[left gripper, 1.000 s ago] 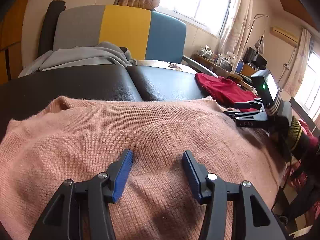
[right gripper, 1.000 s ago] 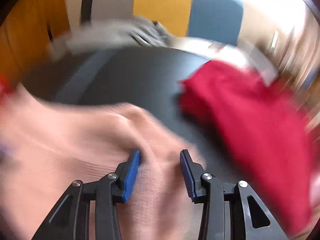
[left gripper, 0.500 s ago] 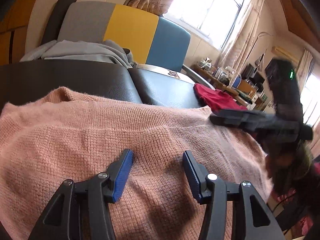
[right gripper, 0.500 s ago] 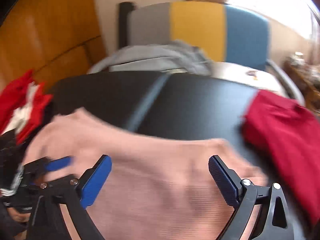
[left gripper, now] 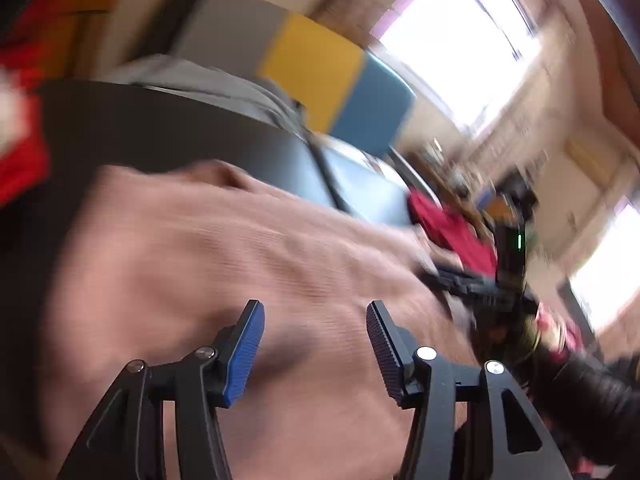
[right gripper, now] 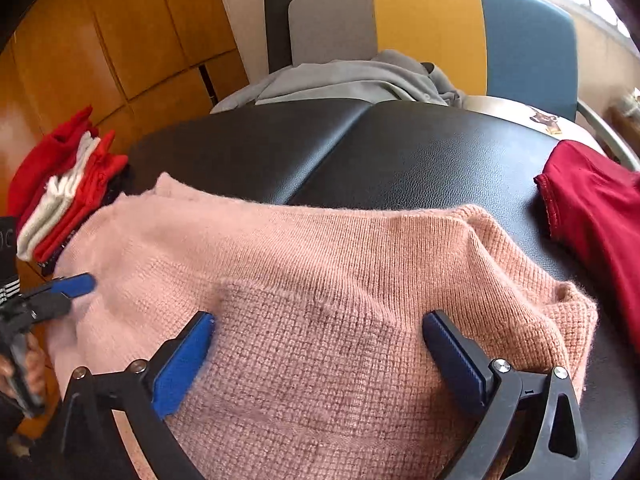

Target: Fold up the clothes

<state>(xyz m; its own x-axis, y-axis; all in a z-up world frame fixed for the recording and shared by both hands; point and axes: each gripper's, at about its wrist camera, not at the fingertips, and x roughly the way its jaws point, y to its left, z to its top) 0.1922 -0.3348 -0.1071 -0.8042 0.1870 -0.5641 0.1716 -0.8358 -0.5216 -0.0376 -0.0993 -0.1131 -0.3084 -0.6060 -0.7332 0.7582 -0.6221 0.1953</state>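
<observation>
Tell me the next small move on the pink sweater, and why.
Probably lower the right gripper onto the pink sweater and pinch a fold: its fingers, just opened wide, hang over the knit holding nothing, and the sweater lies only partly folded.

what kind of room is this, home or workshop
Most likely a lived-in home room: curtained windows, wooden cabinet doors, and a stack of folded clothes beside the pink sweater.

Bare black table point(right gripper: 420, 156) lies open beyond the pink sweater's point(right gripper: 320, 280) far edge. The dark red garment point(right gripper: 596, 216) blocks the right edge, the folded stack point(right gripper: 60, 196) the left, and grey clothing point(right gripper: 348, 80) the far edge.
</observation>
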